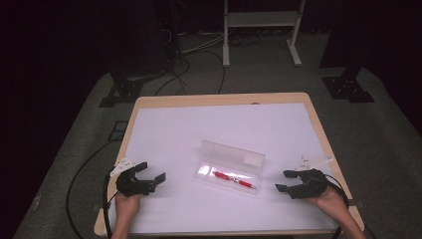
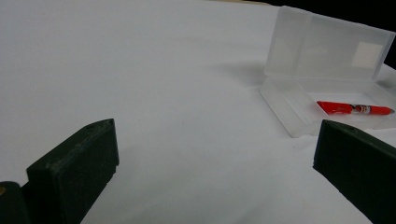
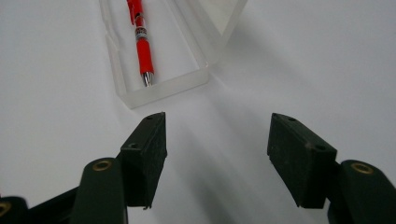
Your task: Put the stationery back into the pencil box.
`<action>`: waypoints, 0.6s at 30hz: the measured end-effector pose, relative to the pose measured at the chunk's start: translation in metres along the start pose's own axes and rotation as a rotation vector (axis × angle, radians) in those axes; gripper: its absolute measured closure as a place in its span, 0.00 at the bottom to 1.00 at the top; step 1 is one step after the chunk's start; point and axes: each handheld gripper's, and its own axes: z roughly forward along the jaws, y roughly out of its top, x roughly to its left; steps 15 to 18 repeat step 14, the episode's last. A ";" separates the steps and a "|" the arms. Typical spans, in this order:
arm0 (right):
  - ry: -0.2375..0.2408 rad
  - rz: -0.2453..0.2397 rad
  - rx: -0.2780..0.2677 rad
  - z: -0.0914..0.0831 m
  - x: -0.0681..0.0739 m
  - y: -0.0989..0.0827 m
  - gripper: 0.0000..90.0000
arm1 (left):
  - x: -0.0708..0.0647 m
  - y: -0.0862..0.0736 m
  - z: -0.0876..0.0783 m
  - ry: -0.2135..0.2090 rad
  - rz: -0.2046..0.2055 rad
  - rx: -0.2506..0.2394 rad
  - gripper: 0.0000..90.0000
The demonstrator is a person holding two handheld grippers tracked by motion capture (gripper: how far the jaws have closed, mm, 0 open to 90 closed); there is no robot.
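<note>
A clear plastic pencil case (image 1: 230,173) lies open near the middle of the white sheet (image 1: 199,129) that covers the wooden table (image 1: 318,134), its lid standing up along the far side; a red pen (image 1: 233,179) lies inside the tray, along its length (the metal tip points toward the person's right); the left gripper (image 1: 152,173) rests in the person's left hand (image 1: 127,204) near the table's front left corner, well apart from the case, its jaws spread wide with nothing between them; in the left gripper view the case (image 2: 327,74) and the pen (image 2: 355,109) sit ahead and to the right; the right gripper (image 1: 284,181) sits in the right hand (image 1: 334,201) just beside the case's right end, jaws likewise wide and holding nothing; in the right gripper view the pen (image 3: 141,42) lies in the tray (image 3: 163,84) just ahead of the jaws, apart from them.
</note>
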 end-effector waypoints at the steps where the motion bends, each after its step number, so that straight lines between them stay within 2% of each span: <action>1: -0.001 0.008 0.000 -0.001 0.000 -0.001 0.41 | 0.000 0.000 0.000 0.001 0.000 0.003 0.00; 10: -0.016 0.046 -0.017 -0.004 -0.003 -0.017 0.39 | 0.000 0.000 0.000 0.000 0.001 0.002 0.00; 14: -0.024 0.073 -0.054 -0.006 -0.002 -0.024 0.37 | 0.000 0.000 -0.001 0.000 0.001 -0.001 0.00; 18: -0.024 0.073 -0.054 -0.006 -0.002 -0.024 0.37 | 0.000 0.000 -0.001 0.000 0.001 -0.001 0.00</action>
